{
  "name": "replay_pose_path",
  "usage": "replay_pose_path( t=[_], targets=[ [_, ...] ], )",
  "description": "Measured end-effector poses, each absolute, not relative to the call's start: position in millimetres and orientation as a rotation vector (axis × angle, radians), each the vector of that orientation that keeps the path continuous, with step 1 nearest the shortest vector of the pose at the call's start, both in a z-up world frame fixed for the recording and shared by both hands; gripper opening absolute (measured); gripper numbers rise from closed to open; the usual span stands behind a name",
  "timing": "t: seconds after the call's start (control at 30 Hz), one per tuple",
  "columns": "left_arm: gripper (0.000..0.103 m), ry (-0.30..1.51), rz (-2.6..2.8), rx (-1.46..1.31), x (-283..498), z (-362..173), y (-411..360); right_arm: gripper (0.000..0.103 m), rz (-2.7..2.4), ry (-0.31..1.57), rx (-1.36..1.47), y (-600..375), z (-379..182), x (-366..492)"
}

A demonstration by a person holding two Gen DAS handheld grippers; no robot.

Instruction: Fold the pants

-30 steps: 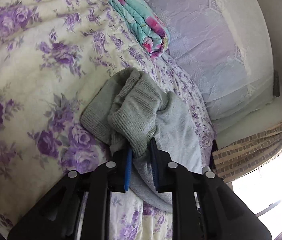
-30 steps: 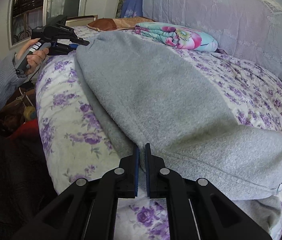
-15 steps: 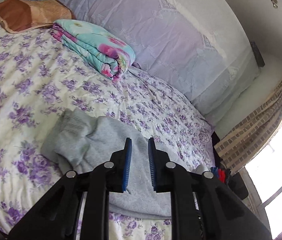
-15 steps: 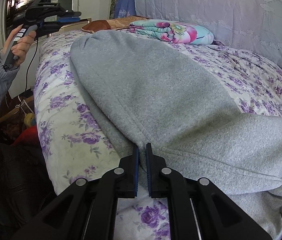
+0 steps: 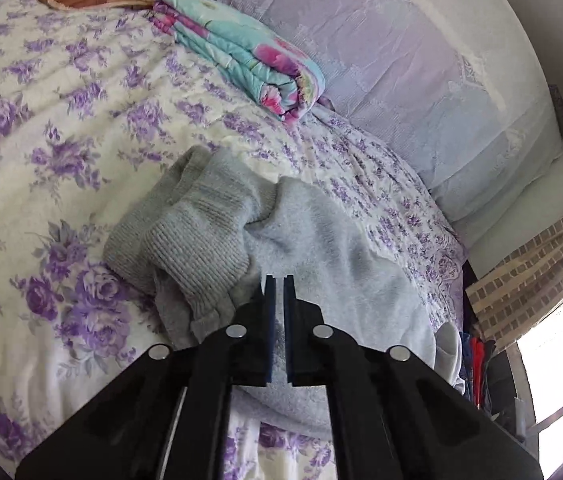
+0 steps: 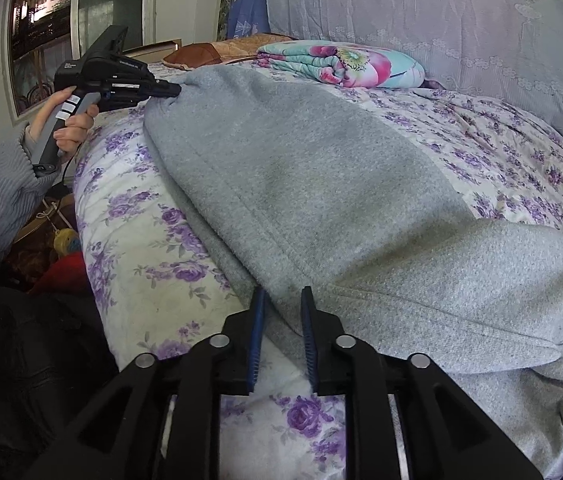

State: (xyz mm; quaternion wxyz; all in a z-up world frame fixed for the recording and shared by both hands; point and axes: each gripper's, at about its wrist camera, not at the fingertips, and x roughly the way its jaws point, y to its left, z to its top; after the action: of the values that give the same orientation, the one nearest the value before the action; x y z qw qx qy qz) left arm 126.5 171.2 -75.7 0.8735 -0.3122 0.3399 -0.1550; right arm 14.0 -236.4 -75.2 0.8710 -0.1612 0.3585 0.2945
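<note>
The bed with its purple-flowered cover carries the grey pants, laid lengthwise with the folded quilt beyond them. You are mid-fold. Your left gripper is pinched shut at the cuff end; whether it grips cloth, I cannot tell. Your right gripper has just been opening, jaws now apart astride the pants' near edge, where a second ago they were clamped on it. Next, I judge, you regrasp and carry one end over.
</note>
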Motion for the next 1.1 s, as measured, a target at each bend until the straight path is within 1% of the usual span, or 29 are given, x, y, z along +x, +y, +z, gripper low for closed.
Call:
replay_pose_path(
  t=[0.03,0.07,0.1,0.13,0.17,0.2,0.23,0.27,0.37,0.43,0.5,0.6,0.7,0.77,0.8,0.83,0.87,0.9,0.97,1.03,1.1],
  targets=[
    [0.003,0.688,-0.333,-0.632,122,-67,167,0.049,0.623,0.72,-0.332,-238,-66,10],
    [0.004,0.669,-0.351,-0.614,119,-57,161,0.05,0.631,0.688,-0.328,-238,-55,6],
    [0.008,0.654,-0.368,-0.594,117,-49,154,0.05,0.64,0.66,-0.325,-237,-45,5],
    [0.018,0.647,-0.378,-0.565,116,-42,144,0.05,0.644,0.634,-0.322,-236,-35,6],
    [0.024,0.649,-0.384,-0.532,117,-36,133,0.054,0.641,0.605,-0.32,-233,-27,9],
    [0.035,0.651,-0.385,-0.494,118,-32,121,0.057,0.628,0.58,-0.321,-229,-21,12],
    [0.041,0.652,-0.381,-0.455,121,-30,109,0.065,0.611,0.559,-0.325,-225,-17,18],
    [0.042,0.655,-0.376,-0.416,123,-29,96,0.068,0.596,0.549,-0.329,-220,-16,25],
    [0.044,0.691,-0.383,-0.348,132,-38,67,0.069,0.573,0.563,-0.328,-206,-23,51],
    [0.052,0.735,-0.386,-0.343,138,-51,56,0.069,0.546,0.603,-0.317,-202,-37,68],
    [0.054,0.78,-0.364,-0.323,144,-68,50,0.069,0.521,0.67,-0.3,-205,-54,80],
    [0.054,0.817,-0.344,-0.281,147,-91,49,0.07,0.476,0.778,-0.291,-222,-83,85],
    [0.055,0.782,-0.342,-0.182,139,-97,42,0.073,0.48,0.798,-0.212,-243,-90,79],
    [0.056,0.764,-0.321,-0.141,135,-97,37,0.076,0.473,0.794,-0.209,-248,-89,74],
    [0.062,0.757,-0.319,-0.151,133,-95,36,0.077,0.47,0.785,-0.212,-249,-89,71],
    [0.073,0.753,-0.331,-0.179,131,-92,37,0.077,0.471,0.774,-0.208,-250,-86,68],
    [0.077,0.746,-0.348,-0.213,129,-88,37,0.078,0.476,0.757,-0.192,-254,-82,64],
    [0.079,0.736,-0.372,-0.244,127,-83,37,0.078,0.482,0.73,-0.16,-260,-74,59],
    [0.08,0.716,-0.43,-0.269,124,-72,31,0.078,0.479,0.673,-0.083,-278,-56,52],
    [0.087,0.7,-0.462,-0.266,124,-62,21,0.08,0.44,0.623,0.017,-304,-36,48],
    [0.089,0.696,-0.497,-0.252,125,-57,6,0.082,0.368,0.603,0.13,-336,-23,51]
  ],
)
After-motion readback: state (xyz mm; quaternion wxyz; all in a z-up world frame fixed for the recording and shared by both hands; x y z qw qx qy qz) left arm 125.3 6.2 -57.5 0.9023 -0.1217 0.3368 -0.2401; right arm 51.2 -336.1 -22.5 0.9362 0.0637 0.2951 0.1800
